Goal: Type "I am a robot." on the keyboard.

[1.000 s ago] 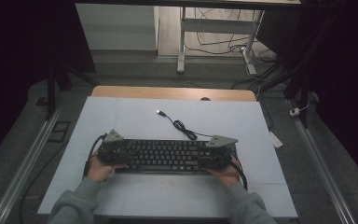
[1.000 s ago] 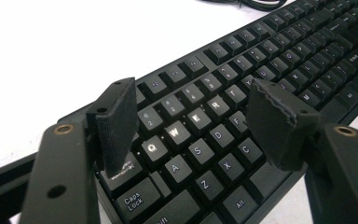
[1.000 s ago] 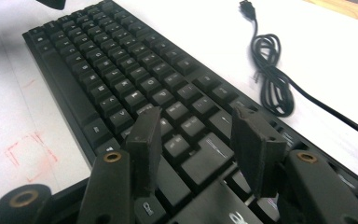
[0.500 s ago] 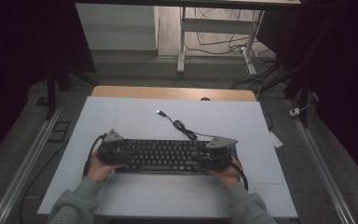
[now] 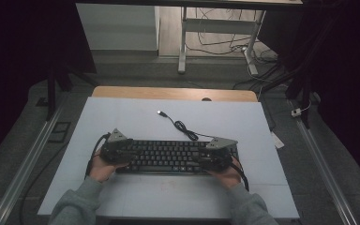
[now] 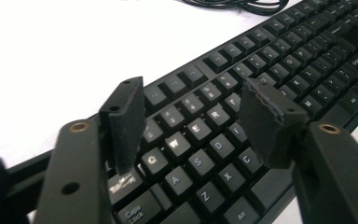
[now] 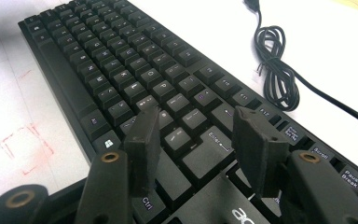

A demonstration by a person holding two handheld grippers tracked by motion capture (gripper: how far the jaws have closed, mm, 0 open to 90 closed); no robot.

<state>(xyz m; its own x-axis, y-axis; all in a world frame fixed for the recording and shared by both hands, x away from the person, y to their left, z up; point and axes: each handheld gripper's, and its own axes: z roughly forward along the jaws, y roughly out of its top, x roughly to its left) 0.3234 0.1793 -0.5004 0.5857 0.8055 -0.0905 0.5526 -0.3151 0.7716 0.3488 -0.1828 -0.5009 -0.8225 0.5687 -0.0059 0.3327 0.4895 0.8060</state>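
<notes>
Left gripper (image 6: 193,123) hovering spread over the left end of the keyboard (image 5: 168,156) lying near the table's (image 5: 136,117) front edge, jaws just narrowed a little with only keys beneath, right gripper (image 7: 196,147) spread over the right end, likely readying to press keys.

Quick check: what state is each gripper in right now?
Left gripper: open, jaws just been closing a little, over the keyboard, gripping nothing.
Right gripper: open, over the keyboard's right end, gripping nothing.
</notes>
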